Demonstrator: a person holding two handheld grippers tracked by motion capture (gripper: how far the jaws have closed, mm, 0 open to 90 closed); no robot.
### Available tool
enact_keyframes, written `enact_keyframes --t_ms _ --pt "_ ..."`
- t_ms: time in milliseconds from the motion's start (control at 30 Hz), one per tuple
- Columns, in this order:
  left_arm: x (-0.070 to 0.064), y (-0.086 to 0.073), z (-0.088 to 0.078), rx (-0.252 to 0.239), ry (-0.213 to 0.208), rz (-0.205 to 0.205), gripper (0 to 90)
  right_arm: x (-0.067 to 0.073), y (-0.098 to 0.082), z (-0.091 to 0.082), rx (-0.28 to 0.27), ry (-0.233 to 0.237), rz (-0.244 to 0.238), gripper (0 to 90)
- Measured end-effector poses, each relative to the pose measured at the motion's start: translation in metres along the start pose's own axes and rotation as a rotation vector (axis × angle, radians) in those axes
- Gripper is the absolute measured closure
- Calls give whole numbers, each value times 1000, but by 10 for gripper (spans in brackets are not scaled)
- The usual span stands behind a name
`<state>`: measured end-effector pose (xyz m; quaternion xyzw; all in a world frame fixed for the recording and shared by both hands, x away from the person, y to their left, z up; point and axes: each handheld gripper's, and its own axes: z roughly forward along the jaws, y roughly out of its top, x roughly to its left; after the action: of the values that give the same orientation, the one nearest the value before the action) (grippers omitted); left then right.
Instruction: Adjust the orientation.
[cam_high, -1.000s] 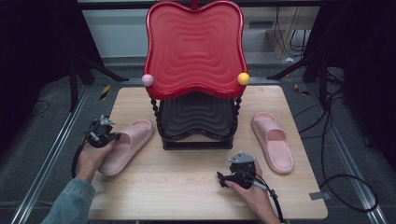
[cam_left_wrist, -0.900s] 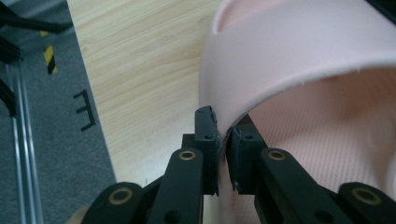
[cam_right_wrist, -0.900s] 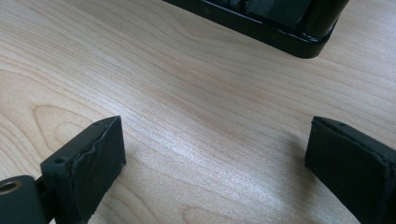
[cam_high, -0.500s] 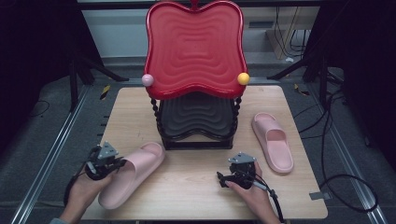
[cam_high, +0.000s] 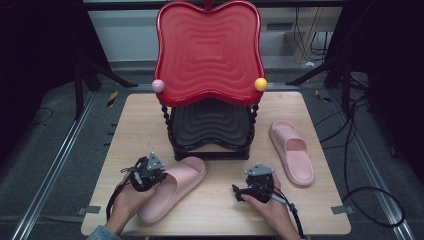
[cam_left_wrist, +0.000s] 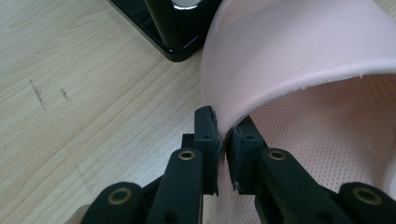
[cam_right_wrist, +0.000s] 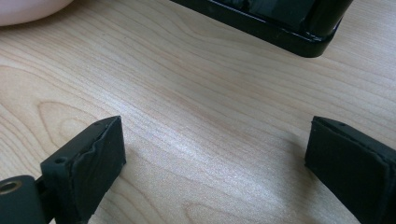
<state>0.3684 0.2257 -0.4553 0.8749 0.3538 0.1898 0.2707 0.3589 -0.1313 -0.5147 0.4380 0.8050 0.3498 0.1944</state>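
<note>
A pink slipper (cam_high: 172, 189) lies slanted on the wooden table (cam_high: 130, 120) in front of the rack, toe toward the rack's base. My left gripper (cam_high: 148, 173) is shut on the edge of its strap; in the left gripper view the strap (cam_left_wrist: 289, 60) curves up from between the two pads (cam_left_wrist: 207, 133). A second pink slipper (cam_high: 292, 151) lies flat at the right of the rack. My right gripper (cam_high: 258, 181) rests low over the table's front right, open, with bare wood between its jaws (cam_right_wrist: 212, 154).
A two-tier rack stands mid-table: a red wavy tray (cam_high: 209, 50) on top, a black one (cam_high: 211, 122) below, with a pink ball (cam_high: 158, 85) and a yellow ball (cam_high: 260, 84) on its posts. Its black base (cam_right_wrist: 261, 21) lies just ahead of the right gripper.
My left gripper has dragged the pink slipper from the table's left side toward the front and centre, and the slipper has turned with it. The right gripper has stayed put.
</note>
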Motion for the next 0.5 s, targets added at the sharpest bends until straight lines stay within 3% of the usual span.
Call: enact_keyframes --t_ms 333,367,400,500 --pt "-2 -3 -3 1 -25 14 801 0 0 0 0 0 0 52" --pt "-2 -4 -3 -7 -24 1 774 0 0 0 0 -1 0 52" --pt "-2 -6 -7 -22 -14 -10 679 0 0 0 0 0 0 52" --pt "-3 -9 -15 -49 -1 -30 567 0 0 0 0 0 0 52"
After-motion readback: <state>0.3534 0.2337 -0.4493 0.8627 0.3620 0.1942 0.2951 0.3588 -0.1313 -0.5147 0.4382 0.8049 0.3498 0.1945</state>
